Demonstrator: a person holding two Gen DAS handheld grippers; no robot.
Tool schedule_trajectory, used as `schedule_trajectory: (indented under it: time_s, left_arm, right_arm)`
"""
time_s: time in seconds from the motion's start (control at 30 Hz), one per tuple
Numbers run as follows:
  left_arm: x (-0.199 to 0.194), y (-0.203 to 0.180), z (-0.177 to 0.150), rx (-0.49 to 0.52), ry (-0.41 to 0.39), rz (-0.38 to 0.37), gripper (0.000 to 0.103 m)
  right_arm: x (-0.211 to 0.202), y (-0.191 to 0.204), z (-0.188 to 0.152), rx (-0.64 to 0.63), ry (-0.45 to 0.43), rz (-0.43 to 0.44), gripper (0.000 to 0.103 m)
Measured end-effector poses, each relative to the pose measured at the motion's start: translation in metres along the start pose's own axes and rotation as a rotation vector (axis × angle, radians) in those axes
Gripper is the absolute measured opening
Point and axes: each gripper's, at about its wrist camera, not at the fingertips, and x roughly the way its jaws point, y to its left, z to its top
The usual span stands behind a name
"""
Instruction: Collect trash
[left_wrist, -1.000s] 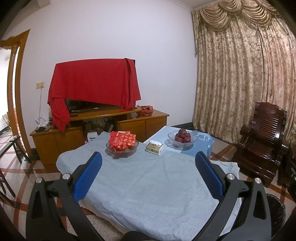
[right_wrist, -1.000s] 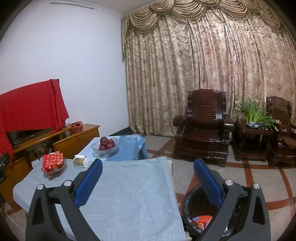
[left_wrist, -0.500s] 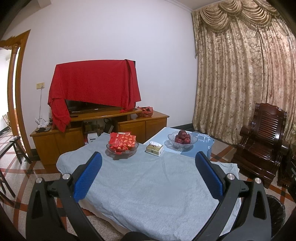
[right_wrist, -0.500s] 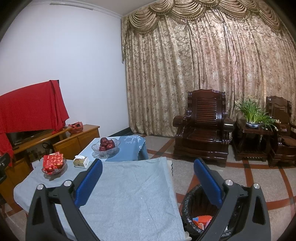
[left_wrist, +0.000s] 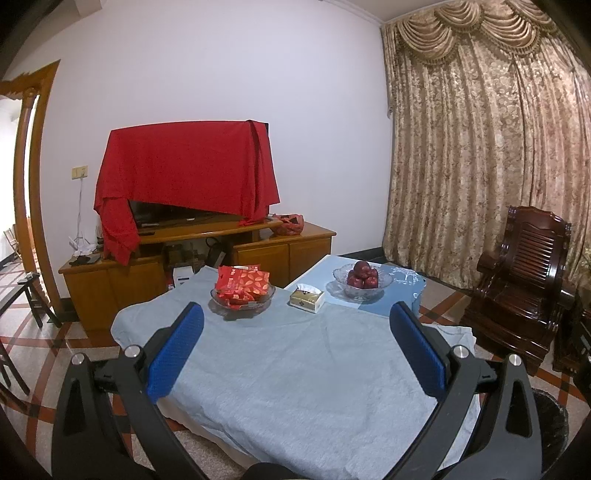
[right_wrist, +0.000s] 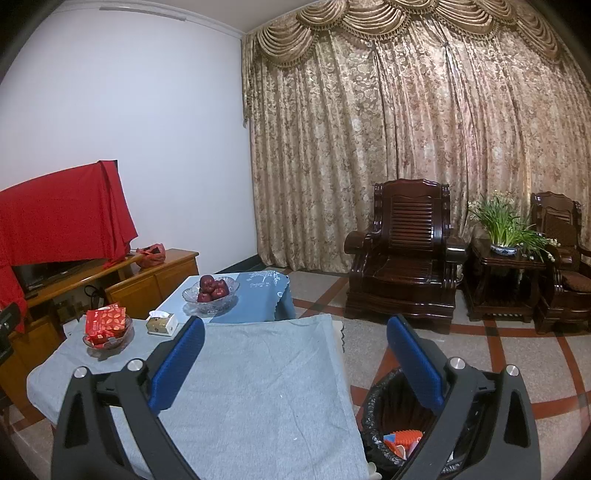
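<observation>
Both tongs hanging released over the grey-clothed table.

The left gripper (left_wrist: 295, 345) and right gripper (right_wrist: 293, 354) are gaping wide, gripping nothing. Orange and white trash (right_wrist: 400, 439) is lying in the black-lined bin (right_wrist: 384, 406) on the floor just beside the table (right_wrist: 258, 387), under the right gripper.

A low table (left_wrist: 295, 387) is draped in a grey cloth (right_wrist: 258, 387) that hangs over its edges. Near its far left corner stands a glass bowl (left_wrist: 242, 300) heaped with red packets (left_wrist: 242, 282). A tissue box (left_wrist: 306, 298) sits at the far edge, just right of that bowl (apart from it). Beyond the far edge a second, blue-covered surface (left_wrist: 402, 282) adjoins, carrying a glass bowl of apples (left_wrist: 362, 282). The near half of the grey cloth is bare. On the tiled floor (right_wrist: 517, 354) by the table's right edge stands a black-lined bin (right_wrist: 391, 417).
</observation>
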Motion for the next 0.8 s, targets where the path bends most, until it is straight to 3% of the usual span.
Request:
schedule_trajectory:
  time_s: [0.8]
  left_arm:
    - [0.0,-0.0002,-0.0015,0.0,0.001,0.0,0.098]
  right_arm:
    - [-0.0019,-0.0024,0.001,0.001,-0.002,-0.001,0.097]
